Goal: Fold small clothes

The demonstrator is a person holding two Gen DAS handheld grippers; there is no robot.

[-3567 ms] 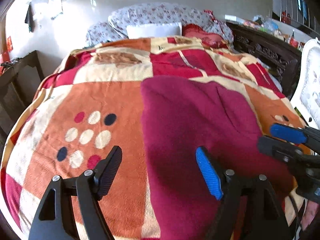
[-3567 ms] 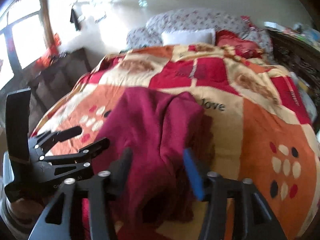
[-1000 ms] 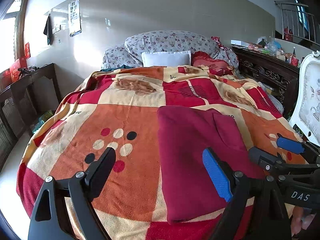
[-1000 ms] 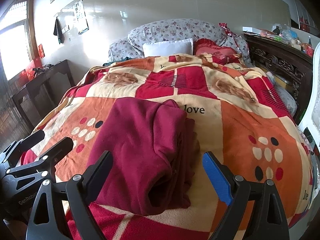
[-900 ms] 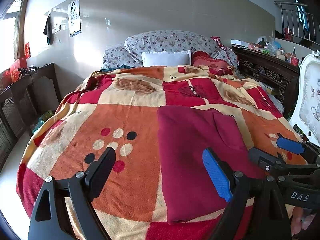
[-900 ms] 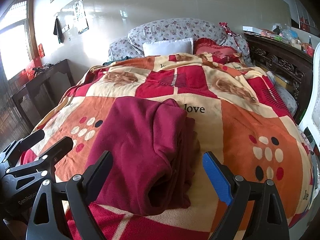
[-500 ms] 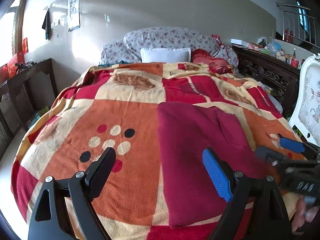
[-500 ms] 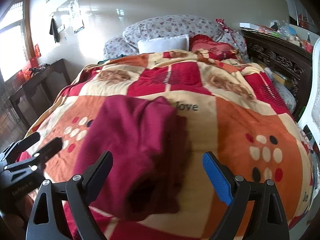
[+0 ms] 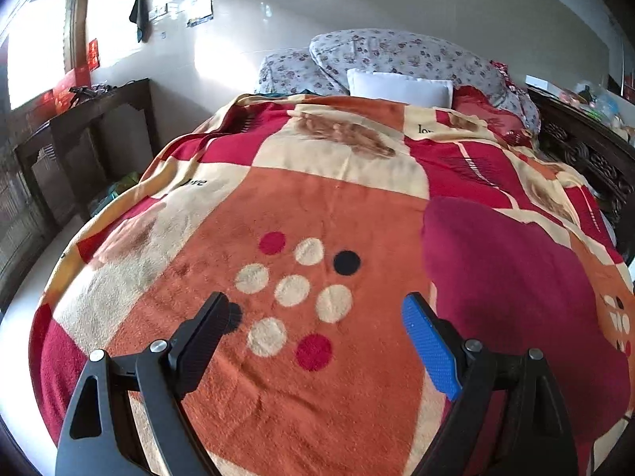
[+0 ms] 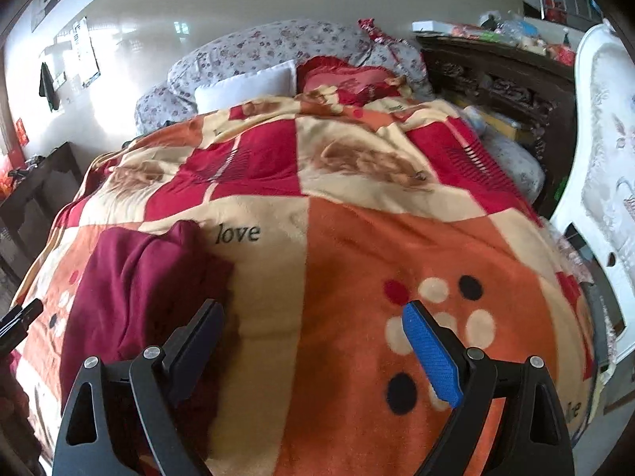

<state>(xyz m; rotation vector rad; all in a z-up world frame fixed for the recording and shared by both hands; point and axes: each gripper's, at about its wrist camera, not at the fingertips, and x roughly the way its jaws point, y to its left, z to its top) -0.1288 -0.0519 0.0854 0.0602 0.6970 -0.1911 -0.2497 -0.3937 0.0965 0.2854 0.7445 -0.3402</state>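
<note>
A folded maroon garment (image 9: 516, 289) lies on the patterned blanket (image 9: 317, 206) on the bed. In the left wrist view it is to the right of my left gripper (image 9: 317, 329), which is open and empty above the dotted orange patch. In the right wrist view the garment (image 10: 135, 297) lies at the left, by the black finger of my right gripper (image 10: 313, 337), which is open and empty over the blanket (image 10: 357, 238). A tip of the left gripper (image 10: 20, 317) shows at the left edge there.
Floral pillows (image 9: 397, 55) and a white pillow (image 9: 401, 87) lie at the head of the bed. A dark wooden table (image 9: 79, 127) stands left of the bed. A carved dark cabinet (image 10: 496, 75) and a white chair (image 10: 603, 158) stand on the right.
Both grippers have swung apart: the left view turned left, the right view turned right. The garment now sits at the edge of each view. Both grippers stay open.
</note>
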